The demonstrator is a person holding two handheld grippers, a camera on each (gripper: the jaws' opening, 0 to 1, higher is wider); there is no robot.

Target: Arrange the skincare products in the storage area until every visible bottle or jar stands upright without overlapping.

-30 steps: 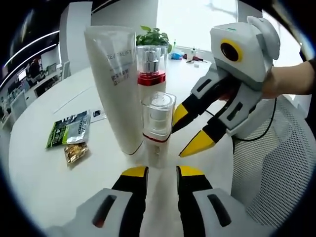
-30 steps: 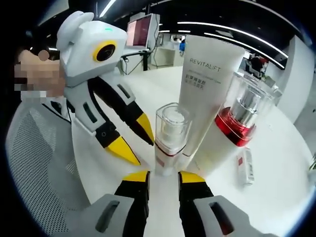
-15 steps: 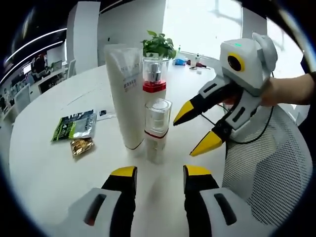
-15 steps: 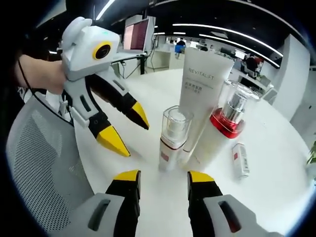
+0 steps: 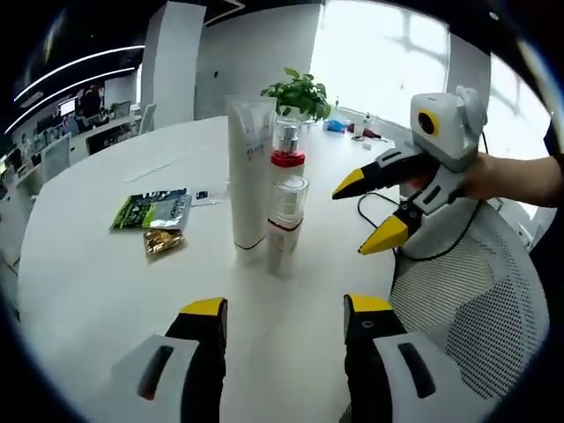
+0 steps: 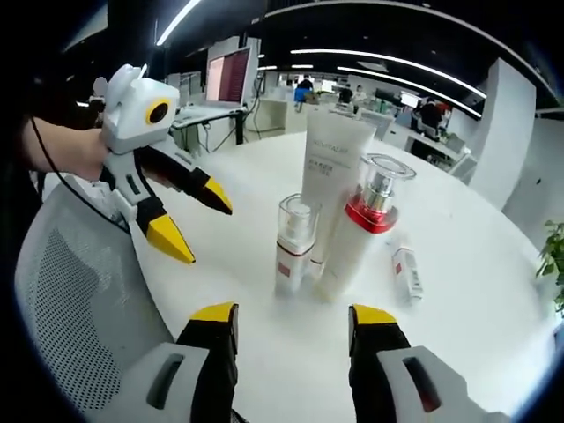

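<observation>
Three products stand upright in a tight cluster on the white round table (image 5: 97,291): a tall white tube (image 5: 248,176) (image 6: 330,172), a white pump bottle with a red band (image 5: 286,157) (image 6: 361,233), and a small clear-capped bottle (image 5: 285,227) (image 6: 293,247) in front. My left gripper (image 5: 285,308) (image 6: 196,218) is open and empty, well back from the small bottle. My right gripper (image 6: 293,315) (image 5: 366,211) is also open and empty, off to the bottles' other side.
A green snack packet (image 5: 152,210) and a gold packet (image 5: 163,241) lie flat beyond the tube. A small white sachet (image 6: 406,270) lies near the pump bottle. A potted plant (image 5: 300,92) stands farther back. A mesh chair (image 5: 476,317) (image 6: 79,308) sits at the table edge.
Both grippers have drawn back from the cluster, so the bottles look smaller and farther away. Both pairs of jaws have spread wider. The three products have stayed put.
</observation>
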